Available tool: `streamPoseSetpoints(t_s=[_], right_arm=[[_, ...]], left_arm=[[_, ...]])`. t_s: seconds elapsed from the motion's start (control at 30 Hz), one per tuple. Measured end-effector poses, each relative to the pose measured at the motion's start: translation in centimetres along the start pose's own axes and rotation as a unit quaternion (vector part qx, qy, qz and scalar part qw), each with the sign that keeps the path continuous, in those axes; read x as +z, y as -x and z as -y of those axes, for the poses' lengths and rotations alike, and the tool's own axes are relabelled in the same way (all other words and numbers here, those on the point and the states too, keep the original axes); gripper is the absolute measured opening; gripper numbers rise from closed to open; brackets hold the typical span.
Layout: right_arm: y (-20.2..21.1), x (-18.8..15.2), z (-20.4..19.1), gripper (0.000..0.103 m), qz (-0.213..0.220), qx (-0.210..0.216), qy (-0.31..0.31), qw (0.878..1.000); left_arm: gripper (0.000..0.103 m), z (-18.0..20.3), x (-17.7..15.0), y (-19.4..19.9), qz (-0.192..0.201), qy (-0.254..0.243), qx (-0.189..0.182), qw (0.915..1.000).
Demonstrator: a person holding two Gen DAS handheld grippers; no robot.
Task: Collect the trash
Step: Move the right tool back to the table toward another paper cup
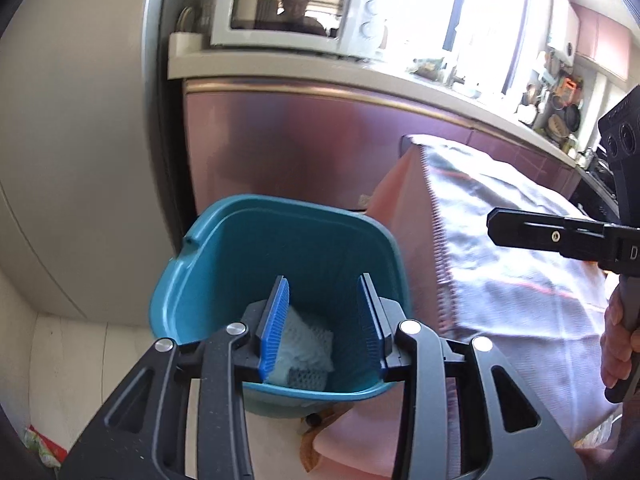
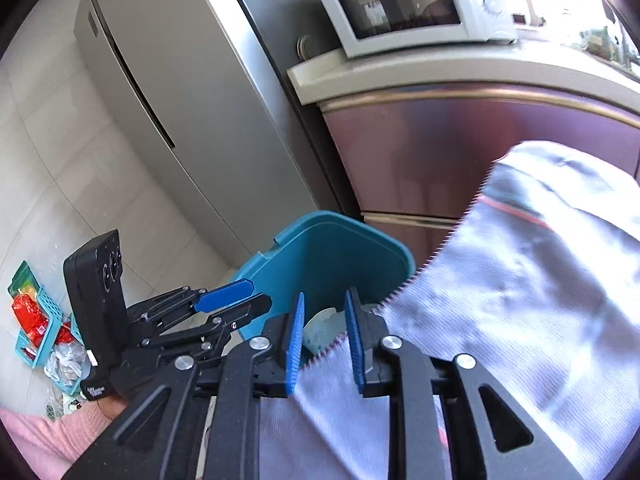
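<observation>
You stand in a home kitchen: a white microwave (image 1: 296, 12) sits on the bench (image 1: 320, 68) at twelve o'clock, a steel fridge (image 2: 168, 92) at ten, pans (image 1: 568, 116) hang at two.

Glossy teal plastic bin (image 1: 224, 264), woven cloth (image 1: 500, 280)

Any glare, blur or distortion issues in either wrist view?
Left wrist: window blown out white, fisheye bends the counter, bin sharp. Right wrist: cloth smeared and soft, glare washes out the top right past the microwave, fridge bowed.
</observation>
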State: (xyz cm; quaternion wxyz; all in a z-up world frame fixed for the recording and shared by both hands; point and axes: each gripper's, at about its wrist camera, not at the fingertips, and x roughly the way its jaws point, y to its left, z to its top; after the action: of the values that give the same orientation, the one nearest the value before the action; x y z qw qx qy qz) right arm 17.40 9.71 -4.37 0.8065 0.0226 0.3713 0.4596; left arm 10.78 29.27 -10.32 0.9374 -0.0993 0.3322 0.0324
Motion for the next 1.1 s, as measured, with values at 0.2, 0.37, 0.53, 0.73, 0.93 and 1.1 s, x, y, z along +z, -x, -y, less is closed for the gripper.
streamPoseSetpoints(t_s=[0.2, 0.37, 0.53, 0.73, 0.93, 1.1], right_arm=[[5.8, -1.9, 1.4, 0.026, 0.051, -0.014, -0.014, 0.999], [10.4, -4.7, 3.4, 0.027, 0.083, -0.046, -0.038, 0.995], [15.4, -8.3, 5.9, 0.03, 0.112, -0.083, -0.075, 0.987], [21.4, -13.2, 9.4, 0.033, 0.149, -0.144, -0.138, 0.969], [25.4, -17.6, 12.0, 0.033, 0.172, -0.194, -0.197, 0.945], [27.1, -20.0, 13.4, 0.034, 0.181, -0.22, -0.226, 0.932]], left_arm=[[0.04, 4.8, 0.9, 2.0, 0.025, -0.04, -0.064, 0.9968], [0.042, 9.9, 1.2, 2.8, 0.023, -0.077, -0.134, 0.9877], [0.042, 15.9, 0.6, 2.6, 0.012, -0.122, -0.181, 0.9757], [0.042, 21.4, -0.3, 1.2, -0.01, -0.163, -0.21, 0.9641], [0.042, 25.5, 0.2, -1.4, -0.024, -0.19, -0.216, 0.9575], [0.042, 28.1, 1.1, -2.7, -0.03, -0.211, -0.216, 0.9529]])
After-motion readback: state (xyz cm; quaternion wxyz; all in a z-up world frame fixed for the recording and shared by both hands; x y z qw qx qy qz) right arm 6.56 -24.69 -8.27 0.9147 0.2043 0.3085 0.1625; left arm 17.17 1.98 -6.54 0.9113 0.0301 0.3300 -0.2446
